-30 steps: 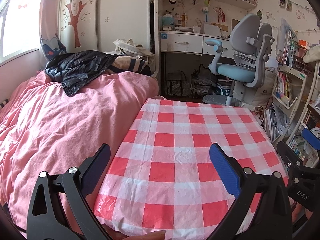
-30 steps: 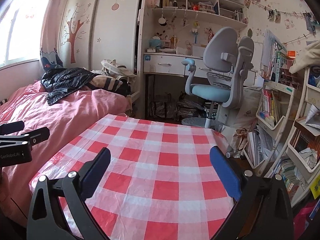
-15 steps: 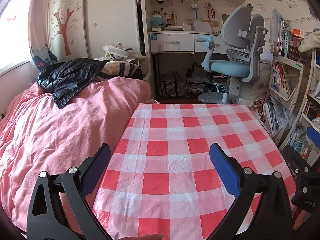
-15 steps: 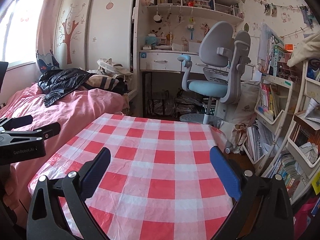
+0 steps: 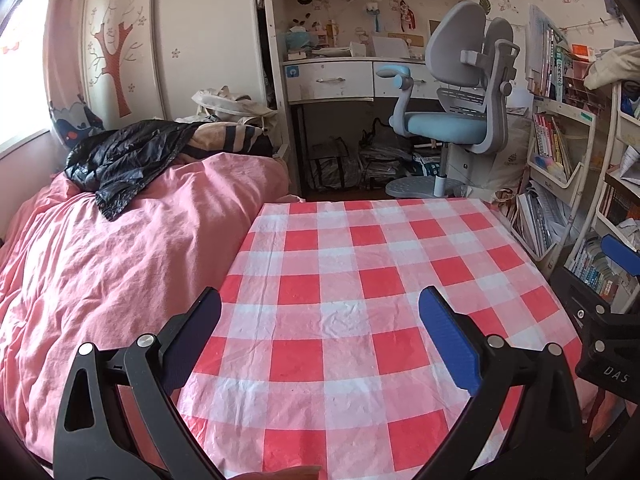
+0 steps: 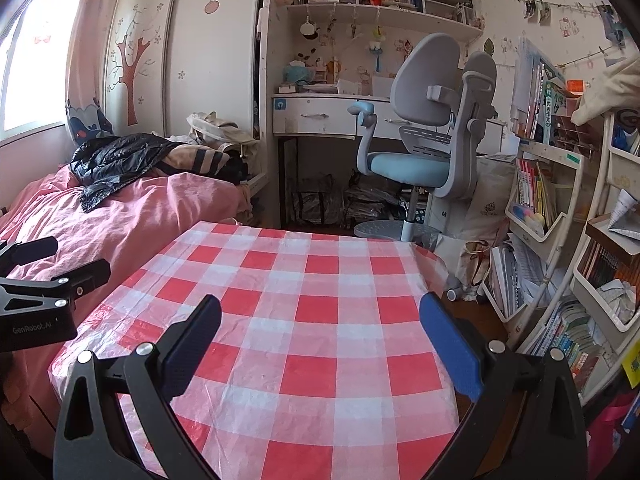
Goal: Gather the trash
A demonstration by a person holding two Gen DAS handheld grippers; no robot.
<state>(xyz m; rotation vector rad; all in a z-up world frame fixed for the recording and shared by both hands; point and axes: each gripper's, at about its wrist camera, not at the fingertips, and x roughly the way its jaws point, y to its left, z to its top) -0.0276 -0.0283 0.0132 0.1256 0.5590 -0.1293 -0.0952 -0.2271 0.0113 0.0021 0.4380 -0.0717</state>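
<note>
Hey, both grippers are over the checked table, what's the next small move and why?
Probably pan both cameras to look for trash: the checked tablecloth shows none, and the left gripper and right gripper are open and hold nothing.

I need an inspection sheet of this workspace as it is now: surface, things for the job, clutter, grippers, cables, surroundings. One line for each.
Surface: table with a red and white checked cloth, wrinkled, nothing lying on it.
Job's things: nothing seen; no trash and no bin on the table in either view.
Clutter: black jacket and a striped cloth on the pink bed; bags under the desk.
Grippers: left gripper open, empty, over the table; right gripper open, empty, over the table.
Cables: nothing seen.
Surroundings: grey and blue chair past the table's far edge, book racks on the right, window on the left.
</note>
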